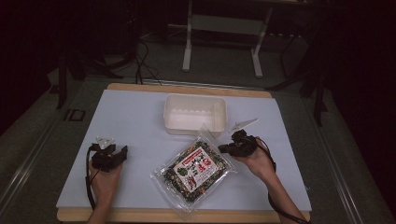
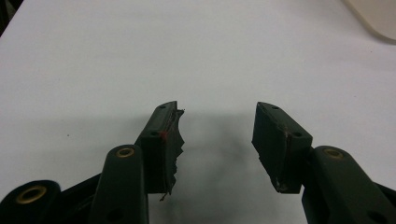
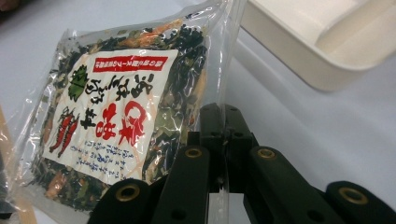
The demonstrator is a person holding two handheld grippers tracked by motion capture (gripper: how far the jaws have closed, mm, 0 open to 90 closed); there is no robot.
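White covers the surface. Near its left edge the left hand-held gripper rests, jaws spread and empty. Toward the front edge lies the clear plastic packet of dried greens with a red-and-white label, its right corner pinched by the closed right hand-held gripper. Lift evenly, clearing the rim of the white rectangular plastic tub by the far edge.

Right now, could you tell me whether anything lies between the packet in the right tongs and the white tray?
Nothing visible: the right tongs pinch the packet by its clear edge, with bare sheet up to the white tray.
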